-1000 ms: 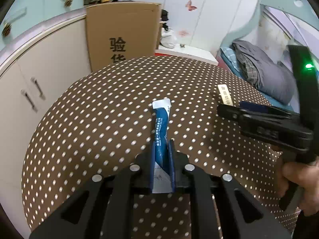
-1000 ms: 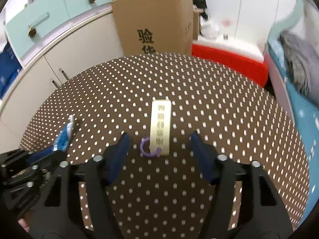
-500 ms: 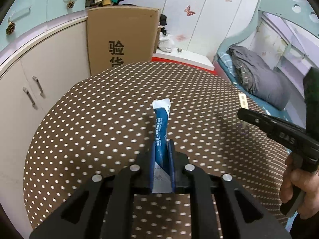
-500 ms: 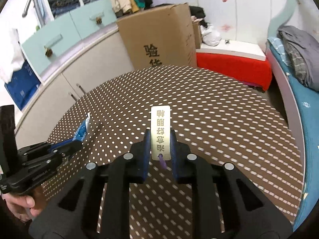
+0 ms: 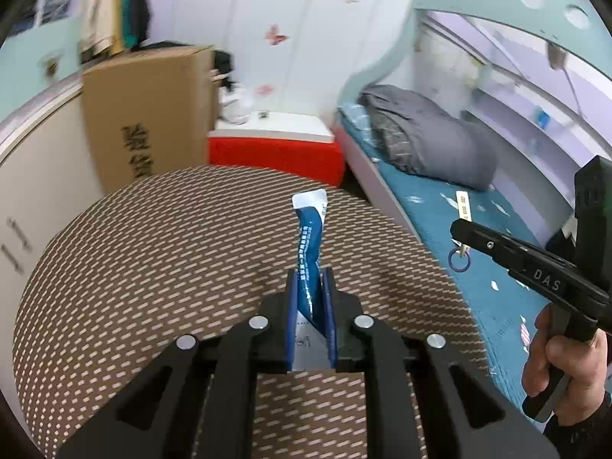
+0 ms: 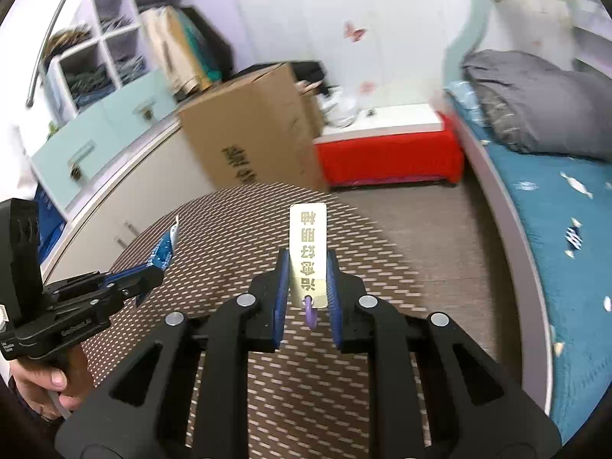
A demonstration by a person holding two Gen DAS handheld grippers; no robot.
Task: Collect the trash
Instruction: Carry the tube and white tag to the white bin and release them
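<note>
My left gripper [image 5: 310, 279] is shut on a blue and white sachet wrapper [image 5: 311, 229], held above the round table with the brown dotted cloth [image 5: 153, 248]. My right gripper [image 6: 306, 267] is shut on a cream tag with printed characters [image 6: 308, 237] and a purple ring [image 6: 310, 315] at its near end, also lifted off the table. The right gripper shows in the left wrist view [image 5: 463, 233] with the tag [image 5: 463, 206] sticking up. The left gripper shows in the right wrist view [image 6: 153, 273] with the wrapper [image 6: 164, 248].
A cardboard box [image 6: 252, 130] stands behind the table [image 6: 214, 252] against white and teal cabinets [image 6: 114, 141]. A red and white chest [image 5: 273, 149] sits beyond it. A bed with blue sheet [image 6: 554, 206] and grey blanket [image 5: 420, 145] lies to the right.
The right gripper closed on the tag and lifted it off the table. Both grippers have risen and tilted up, each still holding its piece.
</note>
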